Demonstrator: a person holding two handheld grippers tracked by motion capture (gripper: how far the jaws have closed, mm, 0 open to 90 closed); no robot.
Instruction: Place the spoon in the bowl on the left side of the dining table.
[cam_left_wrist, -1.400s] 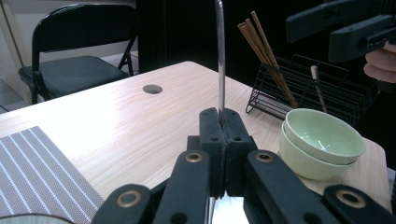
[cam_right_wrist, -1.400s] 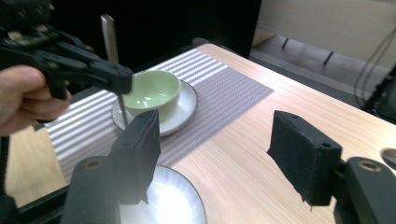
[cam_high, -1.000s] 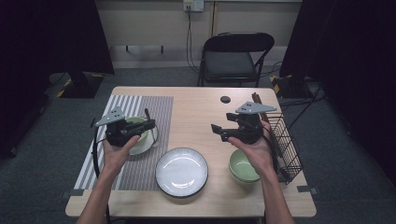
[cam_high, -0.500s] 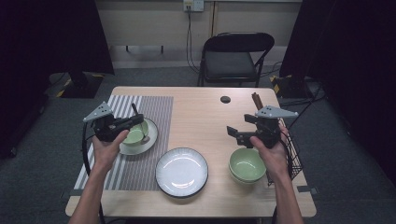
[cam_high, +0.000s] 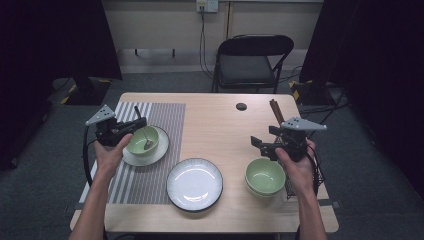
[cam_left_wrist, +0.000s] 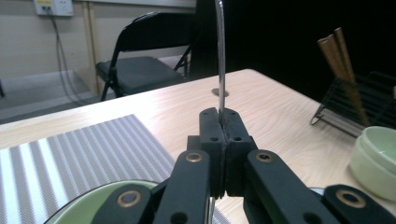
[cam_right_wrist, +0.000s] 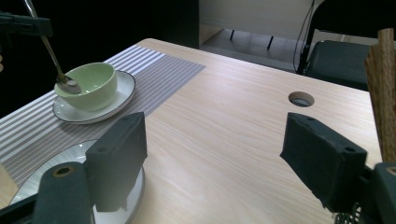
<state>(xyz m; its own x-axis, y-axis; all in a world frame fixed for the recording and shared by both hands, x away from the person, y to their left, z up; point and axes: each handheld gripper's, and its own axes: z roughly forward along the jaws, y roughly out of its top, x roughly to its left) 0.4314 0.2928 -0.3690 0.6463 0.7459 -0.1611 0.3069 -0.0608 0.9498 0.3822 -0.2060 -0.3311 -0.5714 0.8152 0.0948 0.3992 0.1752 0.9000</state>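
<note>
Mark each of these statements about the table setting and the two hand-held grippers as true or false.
1. The left gripper is shut on the thin metal spoon. True.
2. The spoon's bowl end hangs over the pale green bowl on the white saucer. True.
3. The right gripper clamps the second pale green bowl. False: its jaws stand open with nothing between them, above the wooden table.
4. The white round plate with the dark rim carries food. False: it is bare.
5. Brown chopsticks stand in the black wire rack at the table's right edge. True.
</note>
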